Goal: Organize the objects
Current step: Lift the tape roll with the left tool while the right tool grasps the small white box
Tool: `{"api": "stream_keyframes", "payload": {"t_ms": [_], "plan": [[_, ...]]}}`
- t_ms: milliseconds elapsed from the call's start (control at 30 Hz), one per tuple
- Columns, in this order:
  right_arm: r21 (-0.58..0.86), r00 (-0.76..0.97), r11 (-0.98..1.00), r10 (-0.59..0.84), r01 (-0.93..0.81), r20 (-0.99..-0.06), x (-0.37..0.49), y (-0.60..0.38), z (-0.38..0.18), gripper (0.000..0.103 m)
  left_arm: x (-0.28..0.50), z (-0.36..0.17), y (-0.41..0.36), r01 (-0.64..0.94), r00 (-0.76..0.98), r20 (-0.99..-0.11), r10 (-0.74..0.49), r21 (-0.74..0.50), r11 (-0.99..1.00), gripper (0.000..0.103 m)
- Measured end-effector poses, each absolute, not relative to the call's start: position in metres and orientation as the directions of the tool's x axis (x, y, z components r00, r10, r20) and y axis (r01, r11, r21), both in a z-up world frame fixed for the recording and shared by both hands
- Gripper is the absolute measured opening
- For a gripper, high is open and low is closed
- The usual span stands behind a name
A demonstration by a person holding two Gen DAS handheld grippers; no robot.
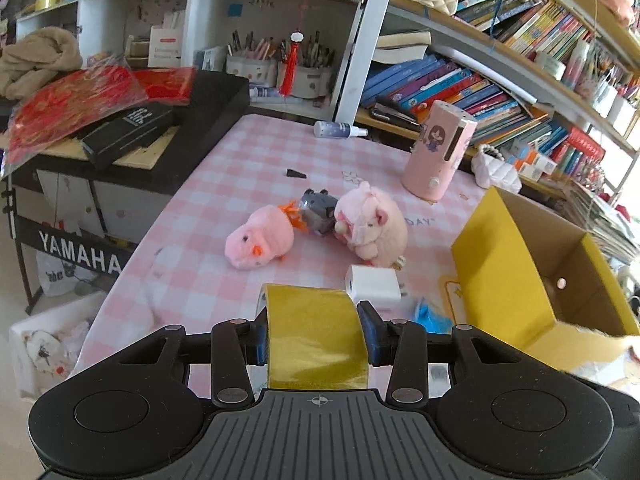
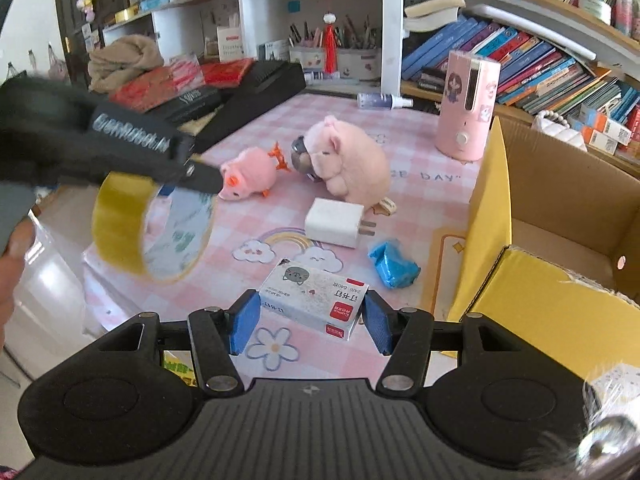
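Tape roll and staple box, in hand above counter

Left gripper fingers clamped on yellow tape roll; right gripper fingers clamped on staple box, beside open cardboard box on pink checked counter.

My left gripper is clamped across the width of a roll of yellow tape, one blue pad pressed to each side, and it tilts downward and forward. From my right wrist view the same gripper shows at the left as a blurred black body reaching in, the tape roll carried clear of the table beneath it, with my bare fingers at the frame's edge behind it. My right gripper also points down, its blue pads standing partly apart on either side of a staple box; I cannot tell whether they touch it
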State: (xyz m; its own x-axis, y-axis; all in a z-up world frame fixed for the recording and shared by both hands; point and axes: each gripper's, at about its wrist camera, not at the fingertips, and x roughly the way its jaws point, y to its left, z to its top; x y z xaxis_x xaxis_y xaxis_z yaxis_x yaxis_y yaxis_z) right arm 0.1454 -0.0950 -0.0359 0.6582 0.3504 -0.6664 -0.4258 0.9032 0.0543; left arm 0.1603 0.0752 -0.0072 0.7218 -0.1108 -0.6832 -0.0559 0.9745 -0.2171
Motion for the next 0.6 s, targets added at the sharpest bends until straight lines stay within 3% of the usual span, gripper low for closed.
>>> {"api": "stream_keyframes", "payload": {"t_ms": [600], "plan": [[0.075, 0.74, 0.971, 0.222, -0.227, -0.635, 0.057, -0.105, -0.019, 0.054, 0.059, -0.01, 0.09, 0.036, 0.7, -0.68, -0.219, -0.273, 0.961, 0.04]]}}
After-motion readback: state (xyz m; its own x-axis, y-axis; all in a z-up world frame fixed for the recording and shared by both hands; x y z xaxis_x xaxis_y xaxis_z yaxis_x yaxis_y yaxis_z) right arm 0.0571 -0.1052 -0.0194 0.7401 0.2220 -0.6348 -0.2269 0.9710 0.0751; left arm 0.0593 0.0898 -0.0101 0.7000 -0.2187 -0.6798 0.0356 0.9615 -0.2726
